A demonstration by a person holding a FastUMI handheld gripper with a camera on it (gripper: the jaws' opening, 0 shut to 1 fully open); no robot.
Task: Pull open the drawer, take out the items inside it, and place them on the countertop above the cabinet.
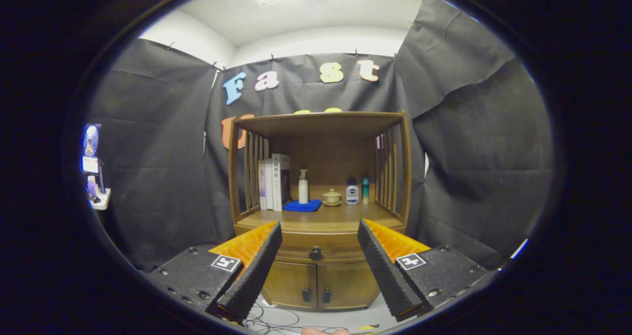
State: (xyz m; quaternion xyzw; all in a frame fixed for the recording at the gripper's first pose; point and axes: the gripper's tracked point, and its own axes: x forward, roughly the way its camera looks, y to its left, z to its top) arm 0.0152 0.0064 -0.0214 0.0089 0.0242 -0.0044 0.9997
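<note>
Gripper hangs in mid-air facing the wooden cabinet, fingers spread wide apart w/ nothing between them. Drawer sits shut just under the countertop, its dark round knob seen in the gap between the fingers, beyond the tips. Below it: two small doors w/ dark pulls. On the countertop, L to R: upright books, white pump bottle behind a folded blue cloth, small lidded cup, white bottle, teal bottle. Cables lie on the floor in front of the cabinet.
</note>
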